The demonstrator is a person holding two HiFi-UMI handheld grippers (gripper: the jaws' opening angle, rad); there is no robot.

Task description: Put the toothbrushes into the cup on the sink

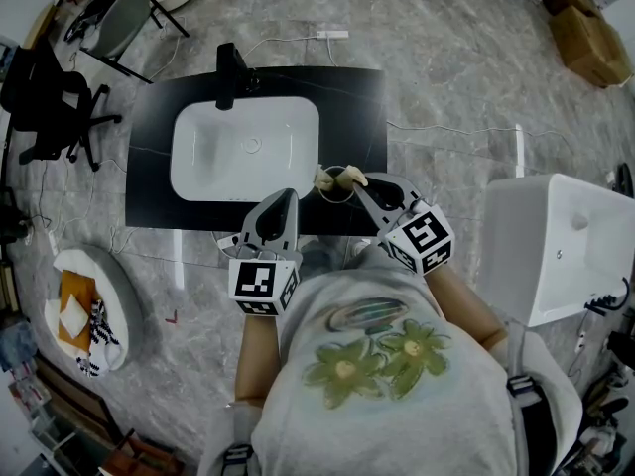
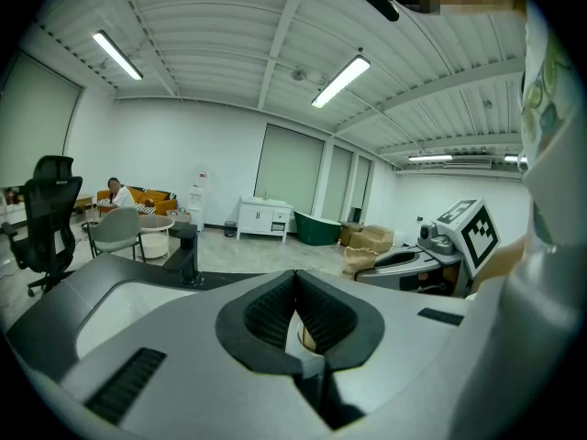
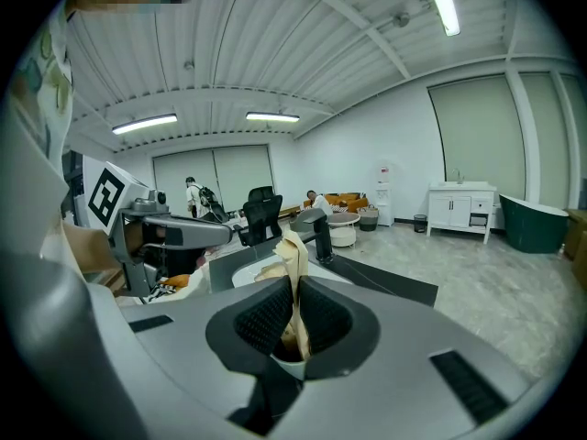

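A black rectangular countertop (image 1: 352, 97) holds a white rounded-rectangle basin (image 1: 245, 150). Over its near right edge, the right gripper (image 1: 361, 179) clamps a pale tan, flat toothbrush (image 3: 293, 250). To its left, the left gripper (image 1: 289, 197) has its jaws closed and empty.

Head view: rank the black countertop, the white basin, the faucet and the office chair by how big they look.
Largest to smallest:
black countertop
white basin
office chair
faucet
The chair sits farther off at the distorted edge, so its place is unsure.
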